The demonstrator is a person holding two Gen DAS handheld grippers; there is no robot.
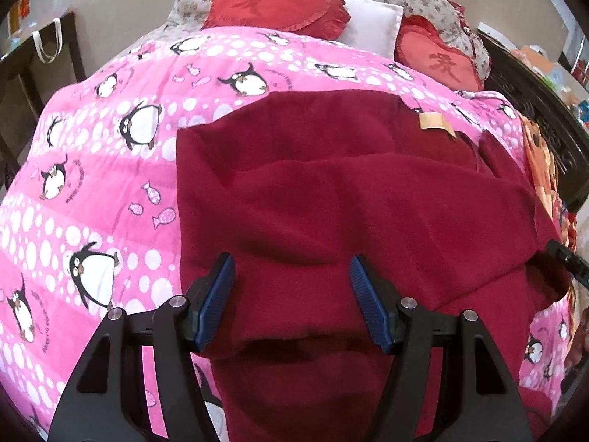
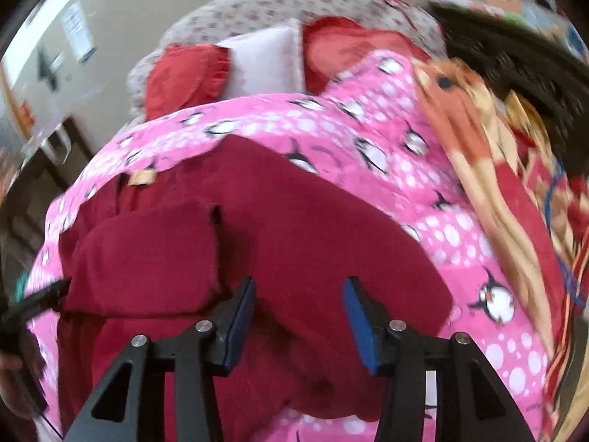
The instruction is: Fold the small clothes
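A dark red fleece garment point(image 1: 331, 191) lies partly folded on a pink penguin-print quilt point(image 1: 92, 184), with a tan label point(image 1: 436, 123) near its far right edge. My left gripper point(image 1: 292, 272) is open just above the garment's near part, nothing between its blue pads. The right wrist view is blurred; the same garment point(image 2: 294, 228) lies under my right gripper point(image 2: 300, 294), which is open and empty. A folded flap point(image 2: 147, 254) lies on the left. The right gripper's tip shows at the right edge of the left wrist view point(image 1: 567, 258).
Red heart cushions point(image 1: 276, 0) and a white pillow point(image 1: 371, 22) lie at the head of the bed. An orange patterned blanket point(image 2: 478, 169) lies along the right side. A dark table point(image 1: 36, 59) stands left, a dark headboard point(image 1: 533, 99) right.
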